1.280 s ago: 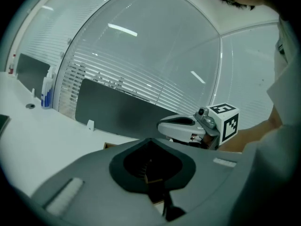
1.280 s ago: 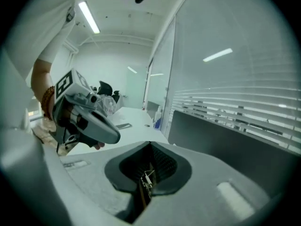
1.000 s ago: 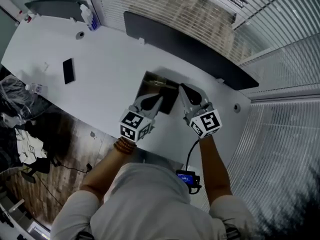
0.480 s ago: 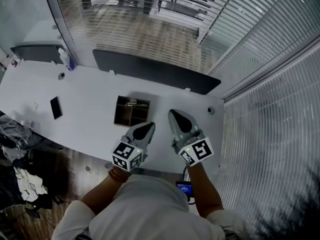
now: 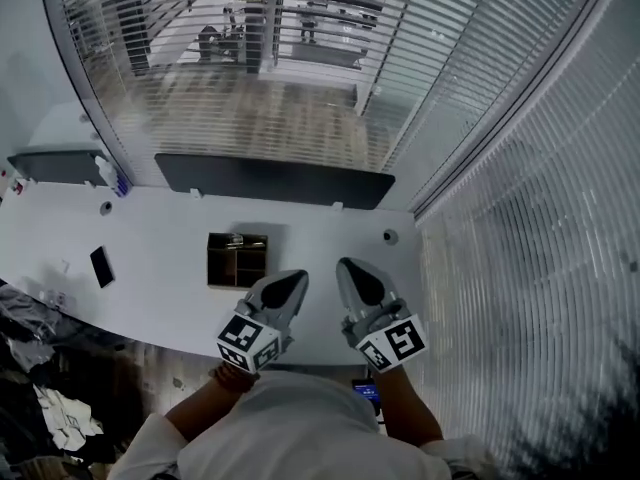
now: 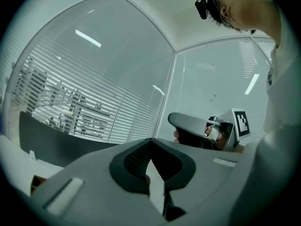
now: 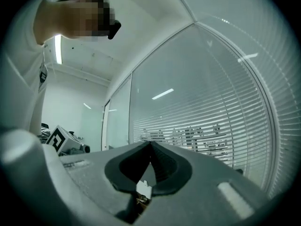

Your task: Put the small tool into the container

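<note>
Dark brown compartmented container [image 5: 211, 268] on white bench [image 5: 160, 258], small pale thing [image 5: 238, 239] in its far section; left gripper [image 5: 298, 277] and right gripper [image 5: 346, 266] fully closed, empty, side by side

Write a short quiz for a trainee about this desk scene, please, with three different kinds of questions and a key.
1. True or false: the jaws of the right gripper stand wide apart.
2. In the head view, what lies left of the container? A) a phone B) a mug C) a keyboard
3. Fill in: the container stands on a ___ table.
Key: 1 false; 2 A; 3 white.
</note>
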`<control>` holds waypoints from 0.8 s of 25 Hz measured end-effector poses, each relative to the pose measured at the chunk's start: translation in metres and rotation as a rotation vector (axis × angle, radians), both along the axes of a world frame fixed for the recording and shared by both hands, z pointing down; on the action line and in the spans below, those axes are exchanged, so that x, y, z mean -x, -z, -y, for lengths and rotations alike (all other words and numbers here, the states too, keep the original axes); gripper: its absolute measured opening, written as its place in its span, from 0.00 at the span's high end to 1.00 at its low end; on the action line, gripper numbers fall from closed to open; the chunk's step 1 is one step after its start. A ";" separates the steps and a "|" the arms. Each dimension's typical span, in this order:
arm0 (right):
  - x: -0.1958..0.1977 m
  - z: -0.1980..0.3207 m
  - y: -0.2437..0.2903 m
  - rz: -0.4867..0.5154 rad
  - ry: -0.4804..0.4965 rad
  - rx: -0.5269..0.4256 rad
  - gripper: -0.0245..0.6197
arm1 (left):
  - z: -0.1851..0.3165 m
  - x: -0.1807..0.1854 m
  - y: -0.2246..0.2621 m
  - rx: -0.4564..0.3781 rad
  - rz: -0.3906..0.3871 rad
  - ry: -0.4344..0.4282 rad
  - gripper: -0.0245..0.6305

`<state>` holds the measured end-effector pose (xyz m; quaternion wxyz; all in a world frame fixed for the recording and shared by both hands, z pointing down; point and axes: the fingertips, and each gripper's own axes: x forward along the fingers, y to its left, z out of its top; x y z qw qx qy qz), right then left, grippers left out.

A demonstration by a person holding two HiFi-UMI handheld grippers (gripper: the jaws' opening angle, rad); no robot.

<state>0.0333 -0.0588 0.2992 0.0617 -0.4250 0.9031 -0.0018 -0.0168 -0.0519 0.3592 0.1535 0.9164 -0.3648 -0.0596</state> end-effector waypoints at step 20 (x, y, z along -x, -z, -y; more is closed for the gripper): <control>-0.020 -0.054 0.009 0.050 -0.079 0.017 0.96 | -0.023 -0.033 0.038 -0.094 0.008 -0.026 0.96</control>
